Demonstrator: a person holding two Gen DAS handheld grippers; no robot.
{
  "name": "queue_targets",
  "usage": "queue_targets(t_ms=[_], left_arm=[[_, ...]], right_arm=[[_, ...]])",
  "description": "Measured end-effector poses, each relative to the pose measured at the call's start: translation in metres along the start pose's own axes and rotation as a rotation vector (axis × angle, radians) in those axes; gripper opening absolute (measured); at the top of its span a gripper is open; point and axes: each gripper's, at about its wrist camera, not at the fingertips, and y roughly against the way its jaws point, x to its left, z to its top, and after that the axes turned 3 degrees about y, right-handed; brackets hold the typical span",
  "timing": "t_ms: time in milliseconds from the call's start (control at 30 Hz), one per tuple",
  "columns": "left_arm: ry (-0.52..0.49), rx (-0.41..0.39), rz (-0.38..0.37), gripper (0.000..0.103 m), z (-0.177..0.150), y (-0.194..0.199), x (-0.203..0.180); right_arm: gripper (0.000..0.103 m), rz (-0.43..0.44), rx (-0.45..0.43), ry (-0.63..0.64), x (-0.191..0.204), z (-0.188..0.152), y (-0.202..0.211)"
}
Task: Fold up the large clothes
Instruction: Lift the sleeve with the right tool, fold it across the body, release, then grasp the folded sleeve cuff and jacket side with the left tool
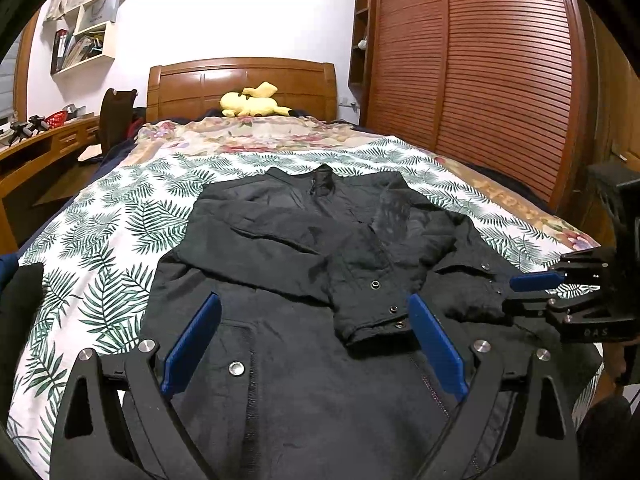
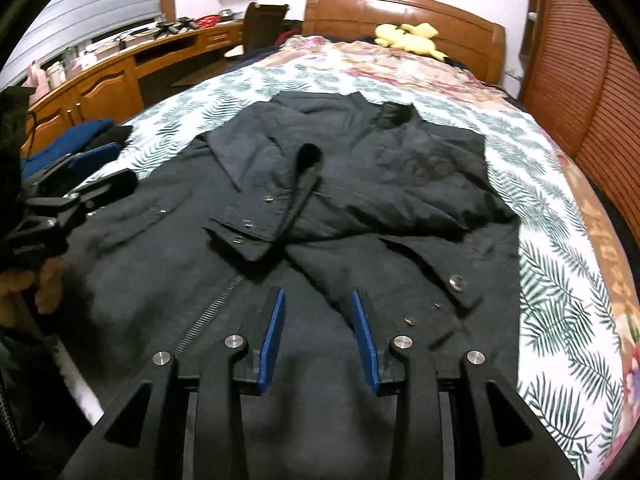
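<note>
A large black jacket (image 1: 304, 392) lies flat on the bed, collar toward the headboard, both sleeves folded across its chest; it also shows in the right wrist view (image 2: 380, 184). A sleeve cuff with snaps (image 1: 376, 312) lies on top near the middle, and shows in the right wrist view (image 2: 248, 236). My left gripper (image 1: 314, 304) is wide open and empty, low over the jacket's lower half, and shows in the right wrist view (image 2: 116, 164). My right gripper (image 2: 318, 294) is open and empty over the hem, and shows in the left wrist view (image 1: 508, 292).
The bed has a leaf-print cover (image 1: 104, 240) and a floral quilt (image 1: 256, 132) near the wooden headboard (image 1: 240, 84). A yellow plush toy (image 1: 252, 102) lies there. A wooden wardrobe (image 1: 480, 68) stands to the right, a desk (image 2: 112, 68) to the left. Blue and dark clothes (image 2: 88, 132) lie at the bed's left edge.
</note>
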Motion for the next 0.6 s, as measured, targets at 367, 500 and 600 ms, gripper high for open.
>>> queue_targets(t_ms=[367, 500, 600], left_arm=[[-0.015, 0.059, -0.024, 0.095, 0.000, -0.034, -0.029], [-0.044, 0.082, -0.018, 0.095, 0.000, -0.050, -0.044], [-0.054, 0.098, -0.017, 0.095, 0.000, -0.060, -0.050]], right_arm=[[0.040, -0.049, -0.002, -0.099, -0.017, -0.026, -0.028], [0.055, -0.050, 0.019, -0.121, -0.022, -0.027, -0.044], [0.060, -0.023, 0.003, -0.146, -0.023, -0.026, -0.051]])
